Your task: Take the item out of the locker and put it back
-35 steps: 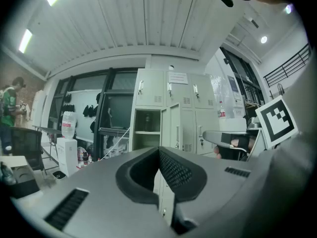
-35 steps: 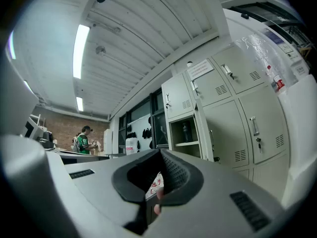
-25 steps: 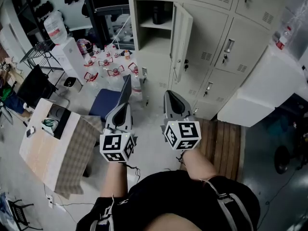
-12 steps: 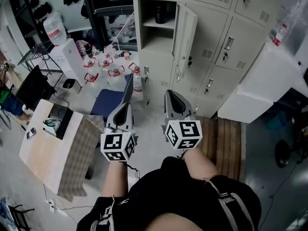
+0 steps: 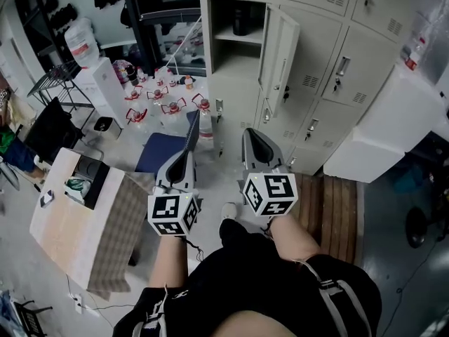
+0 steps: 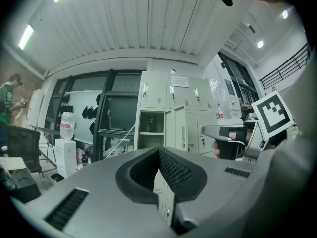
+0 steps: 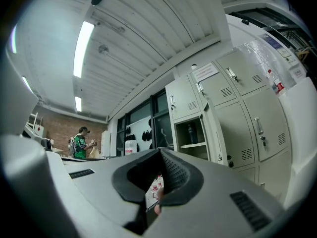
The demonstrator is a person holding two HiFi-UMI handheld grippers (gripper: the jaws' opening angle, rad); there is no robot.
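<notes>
The grey locker bank [image 5: 330, 55] has one compartment open, its door [image 5: 280, 55] swung out to the right. A dark bottle-like item [image 5: 240, 21] stands on the shelf inside; it also shows as the dark item [image 7: 191, 133] and, small, as the item [image 6: 151, 122]. My left gripper [image 5: 185, 153] and right gripper [image 5: 254, 135] are held level side by side, well short of the locker, pointing at it. The left gripper [image 6: 159, 152] is shut on nothing, and so is the right gripper [image 7: 161, 155].
Several water bottles with red handles [image 5: 165, 97] stand on the floor left of the locker, with a blue chair [image 5: 165, 149] before them. A table with a checked cloth [image 5: 91, 216] is at left, a white cabinet [image 5: 379, 132] and wooden pallet [image 5: 330, 209] at right. A person in green [image 7: 79, 143] stands far off.
The locker and the floor items have slid down and closer in the head view as I walk toward them. Both grippers stay shut and level.
</notes>
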